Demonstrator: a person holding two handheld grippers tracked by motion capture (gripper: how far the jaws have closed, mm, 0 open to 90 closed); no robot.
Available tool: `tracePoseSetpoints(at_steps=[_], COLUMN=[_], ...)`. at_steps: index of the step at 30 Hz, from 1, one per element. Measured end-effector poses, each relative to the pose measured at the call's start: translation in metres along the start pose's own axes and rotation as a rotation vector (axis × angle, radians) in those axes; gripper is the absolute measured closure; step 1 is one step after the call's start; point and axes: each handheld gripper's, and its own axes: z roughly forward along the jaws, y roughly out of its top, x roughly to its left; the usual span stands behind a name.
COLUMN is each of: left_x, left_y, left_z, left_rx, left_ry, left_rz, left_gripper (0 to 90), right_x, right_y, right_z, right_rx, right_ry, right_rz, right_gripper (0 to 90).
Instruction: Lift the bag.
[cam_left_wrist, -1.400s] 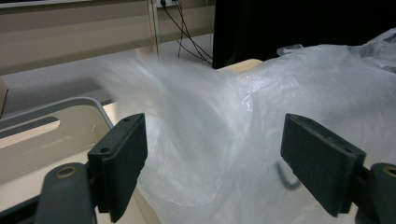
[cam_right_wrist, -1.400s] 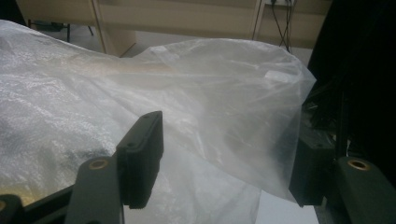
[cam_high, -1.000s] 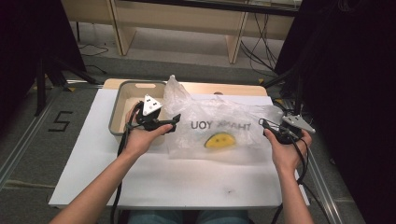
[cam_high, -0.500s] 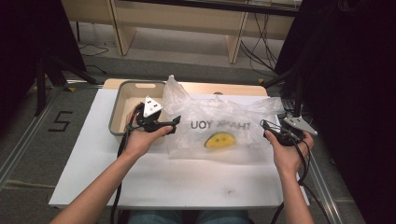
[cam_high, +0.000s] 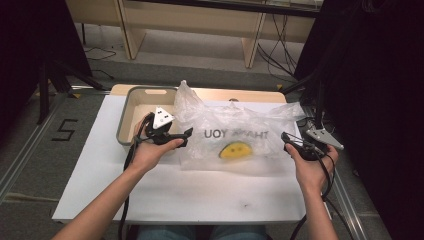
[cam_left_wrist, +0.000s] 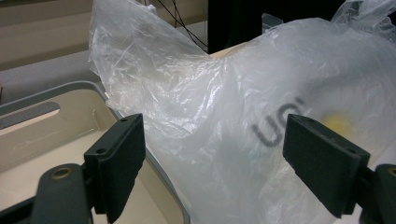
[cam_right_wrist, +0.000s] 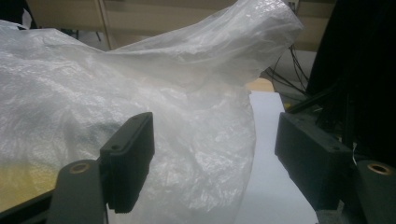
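White tabletop (cam_high: 150, 195), high view: crinkled clear plastic bag with dark lettering and a yellow patch (cam_high: 235, 135) lying mid-table, beside a grey-rimmed beige tray (cam_high: 131, 107); left gripper (cam_high: 186, 135) and right gripper (cam_high: 286, 139) at its two ends.
Left gripper view: jaws wide apart, bag (cam_left_wrist: 224, 116) ahead, nothing gripped.
Right gripper view: jaws just opened fully, bag edge (cam_right_wrist: 201, 116) between them, unpressed.

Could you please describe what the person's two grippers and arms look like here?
Both the left gripper and the right gripper are black, with flat rectangular jaws bearing small screw holes. Each carries a grey three-cornered plate on top and trails a black cable. The forearms are bare, with no sleeves in view.
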Motion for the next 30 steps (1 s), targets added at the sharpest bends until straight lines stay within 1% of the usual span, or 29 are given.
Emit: tracePoseSetpoints(at_steps=[5, 12, 15, 21, 22, 24, 26, 30], left_x=[0.0, 0.0, -0.001, -0.001, -0.001, -0.001, 0.0, 0.0], left_y=[-0.003, -0.01, -0.013, -0.017, -0.018, -0.02, -0.021, -0.024], left_z=[-0.004, -0.007, -0.008, -0.01, -0.011, -0.013, -0.014, -0.017], left_rx=[0.008, 0.029, 0.029, 0.043, 0.047, 0.048, 0.047, 0.054], left_ry=[-0.009, -0.021, -0.023, -0.032, -0.034, -0.033, -0.033, -0.037], left_rz=[0.011, 0.026, 0.021, 0.027, 0.033, 0.031, 0.029, 0.043], left_gripper=[21.0, 21.1, 21.4, 21.5, 21.5, 21.5, 21.6, 21.6], right_x=[0.0, 0.001, 0.002, 0.005, 0.005, 0.004, 0.003, 0.003], right_y=[-0.002, -0.005, -0.007, -0.01, -0.01, -0.012, -0.013, -0.018], right_z=[-0.005, -0.011, -0.014, -0.017, -0.018, -0.02, -0.022, -0.025], right_rx=[0.0, 0.004, 0.009, 0.017, 0.021, 0.028, 0.032, 0.047], right_ry=[0.032, 0.063, 0.078, 0.108, 0.112, 0.122, 0.132, 0.152], right_rz=[-0.009, -0.018, -0.022, -0.039, -0.041, -0.05, -0.045, -0.047], right_gripper=[30.3, 31.1, 31.1, 31.2, 31.2, 31.3, 31.3, 32.2])
